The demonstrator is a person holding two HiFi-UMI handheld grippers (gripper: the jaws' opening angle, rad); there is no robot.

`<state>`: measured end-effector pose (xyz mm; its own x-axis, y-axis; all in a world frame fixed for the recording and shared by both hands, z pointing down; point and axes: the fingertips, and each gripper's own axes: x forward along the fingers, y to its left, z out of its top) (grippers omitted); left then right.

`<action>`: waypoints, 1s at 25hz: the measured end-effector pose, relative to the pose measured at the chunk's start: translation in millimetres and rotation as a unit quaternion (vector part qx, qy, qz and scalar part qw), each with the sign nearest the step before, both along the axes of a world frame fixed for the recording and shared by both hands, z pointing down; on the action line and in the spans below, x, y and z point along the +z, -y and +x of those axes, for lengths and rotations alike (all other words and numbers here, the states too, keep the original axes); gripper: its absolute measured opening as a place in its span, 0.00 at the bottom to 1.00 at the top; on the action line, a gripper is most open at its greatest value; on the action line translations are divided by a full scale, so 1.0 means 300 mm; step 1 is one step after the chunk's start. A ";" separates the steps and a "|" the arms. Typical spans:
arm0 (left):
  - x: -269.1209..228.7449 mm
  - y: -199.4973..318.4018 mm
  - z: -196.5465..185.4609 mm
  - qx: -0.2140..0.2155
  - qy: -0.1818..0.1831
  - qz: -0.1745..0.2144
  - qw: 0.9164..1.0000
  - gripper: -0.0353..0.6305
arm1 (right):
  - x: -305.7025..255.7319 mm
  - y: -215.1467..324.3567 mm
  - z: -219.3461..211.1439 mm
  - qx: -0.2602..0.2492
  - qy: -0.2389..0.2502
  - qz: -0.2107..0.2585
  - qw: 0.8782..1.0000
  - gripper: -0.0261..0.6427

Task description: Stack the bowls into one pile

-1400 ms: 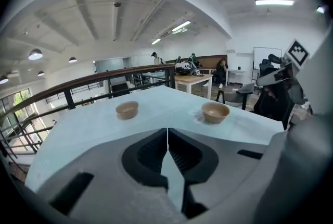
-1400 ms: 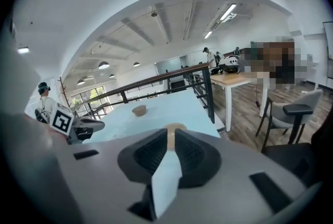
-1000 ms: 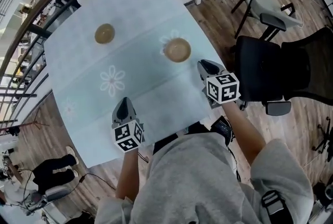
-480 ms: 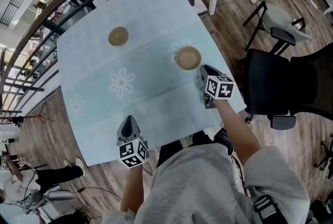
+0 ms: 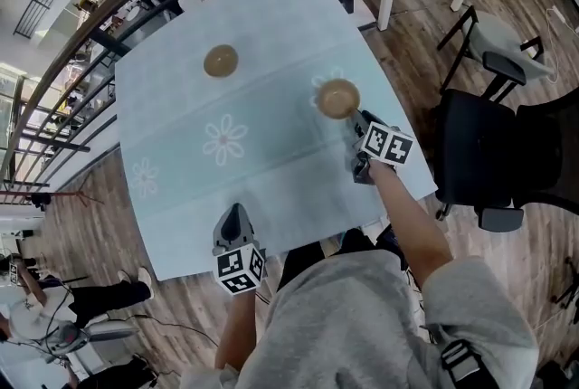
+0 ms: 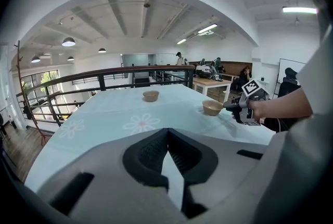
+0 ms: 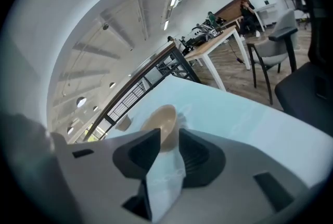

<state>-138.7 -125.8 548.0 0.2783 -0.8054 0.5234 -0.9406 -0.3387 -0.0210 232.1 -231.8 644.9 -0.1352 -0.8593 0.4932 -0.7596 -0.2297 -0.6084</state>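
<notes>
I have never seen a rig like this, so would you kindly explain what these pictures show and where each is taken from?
There is no robot here: a person holds a hand-held two-jaw gripper in each hand. One picture comes from a camera on the person's head, looking down. The other two come from cameras riding on each gripper, looking along its jaws. On the table stand two bowls, well apart: the near bowl and the far bowl. The left gripper hangs near the table's front edge, jaws together, holding nothing. The right gripper has its jaws apart, right at the near bowl, which it does not yet grip.
</notes>
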 end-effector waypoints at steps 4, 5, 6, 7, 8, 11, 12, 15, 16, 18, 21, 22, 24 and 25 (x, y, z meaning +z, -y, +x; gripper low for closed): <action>0.000 -0.013 -0.013 -0.005 0.004 -0.002 1.000 0.08 | 0.012 0.020 0.008 0.022 0.029 -0.011 0.999 0.21; 0.001 -0.017 -0.017 -0.006 0.005 -0.001 1.000 0.08 | 0.016 0.027 0.008 0.025 0.035 -0.012 0.999 0.20; 0.002 -0.022 -0.018 -0.008 0.005 -0.001 1.000 0.08 | 0.020 0.032 0.007 0.027 0.043 -0.013 0.999 0.20; 0.002 -0.028 -0.018 -0.010 0.004 -0.001 1.000 0.08 | 0.023 0.037 0.006 0.028 0.049 -0.015 0.998 0.19; 0.000 -0.033 -0.019 -0.011 0.005 -0.002 1.000 0.08 | 0.024 0.043 0.004 0.027 0.054 -0.018 0.998 0.18; -0.003 -0.049 -0.029 -0.017 0.005 -0.004 1.000 0.08 | 0.021 0.051 -0.004 0.022 0.054 -0.031 0.998 0.16; -0.001 -0.055 -0.034 -0.019 0.005 -0.006 1.000 0.08 | 0.022 0.047 -0.002 0.023 0.051 -0.037 0.998 0.15; 0.004 -0.059 -0.042 -0.023 0.006 -0.009 1.000 0.08 | 0.019 0.036 0.013 0.028 0.044 -0.051 0.997 0.09; 0.003 -0.053 -0.042 -0.023 0.005 -0.007 1.000 0.08 | 0.012 0.041 0.018 0.026 0.044 -0.051 0.997 0.09; 0.003 -0.042 -0.038 -0.023 0.007 -0.006 1.000 0.08 | -0.010 0.049 0.023 0.023 0.046 -0.050 0.997 0.09; 0.016 -0.039 -0.028 -0.018 0.010 -0.012 1.000 0.08 | -0.035 0.033 0.027 0.024 0.057 -0.047 0.997 0.09; 0.021 -0.038 -0.021 -0.017 0.010 -0.014 1.000 0.08 | -0.044 0.028 0.032 0.024 0.060 -0.046 0.997 0.09; 0.030 -0.037 -0.006 -0.013 0.009 -0.017 1.000 0.08 | -0.067 0.021 0.040 0.025 0.065 -0.044 0.997 0.09; 0.037 -0.036 0.001 -0.009 0.010 -0.020 1.000 0.08 | -0.079 0.017 0.042 0.025 0.068 -0.042 0.996 0.09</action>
<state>-138.4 -115.1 559.2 0.2527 -0.7888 0.5602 -0.9463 -0.3222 -0.0267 244.6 -236.9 621.4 -0.1637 -0.8228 0.5443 -0.6583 -0.3198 -0.6815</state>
